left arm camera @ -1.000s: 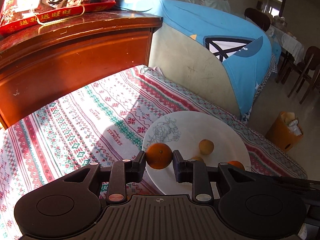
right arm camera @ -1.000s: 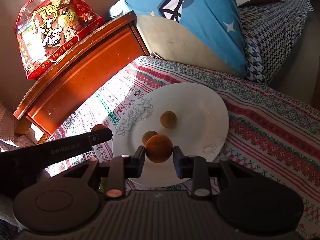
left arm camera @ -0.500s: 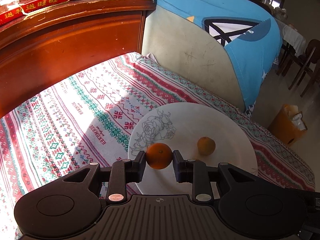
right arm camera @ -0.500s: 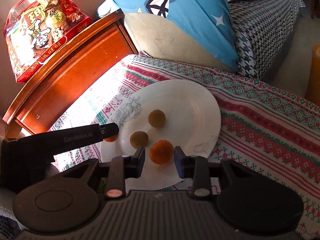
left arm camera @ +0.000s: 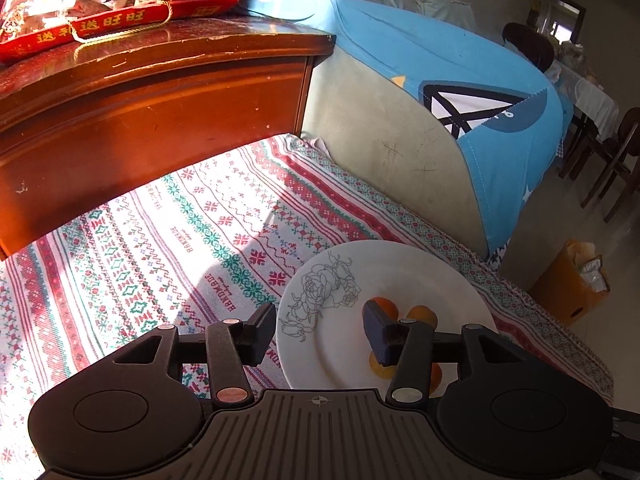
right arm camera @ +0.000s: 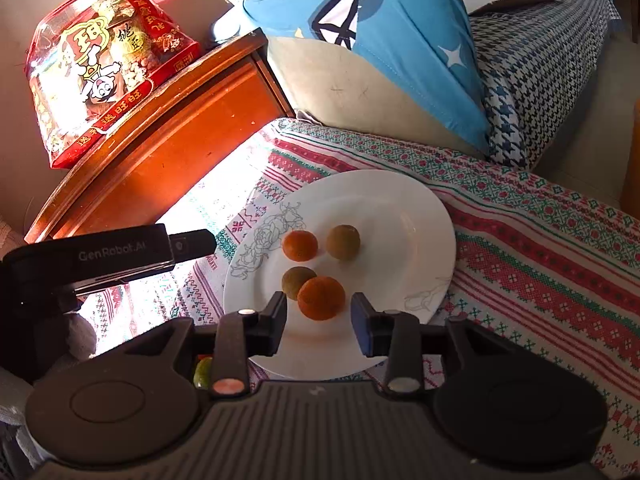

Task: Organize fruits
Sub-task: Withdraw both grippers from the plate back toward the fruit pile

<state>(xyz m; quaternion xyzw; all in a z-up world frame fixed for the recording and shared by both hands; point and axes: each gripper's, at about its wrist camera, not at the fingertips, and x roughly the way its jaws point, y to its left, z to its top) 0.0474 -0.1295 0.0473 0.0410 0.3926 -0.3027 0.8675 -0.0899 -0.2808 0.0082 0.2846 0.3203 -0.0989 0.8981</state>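
At the far left of the right wrist view, a red snack bag sat on top of a wooden cabinet, which stood against the far left edge of the table with its patterned cloth. Just below it the left tongs reached in from the left, their tips near the left rim of the white plate; in their own view the left tongs were opening, with nothing between the fingers but the bare plate, and the right finger hid part of an orange fruit lying on it.

The plate sat near the middle of the table, toward its near edge, with a line-drawn rose on its left side. Four fruits lay on it: an orange one beside the rose, a greenish-brown one just to its right, another greenish-brown one nearer the front, and a larger orange fruit touching that one.

The right tongs were opening too, over the near part of the plate. The larger orange fruit lay between the fingers, with a gap on either side and neither pad pressing on it. A small green fruit showed under the tongs' left arm, off the plate.

Behind the table's far edge leaned a blue and beige cushion, and further right lay a houndstooth cover.
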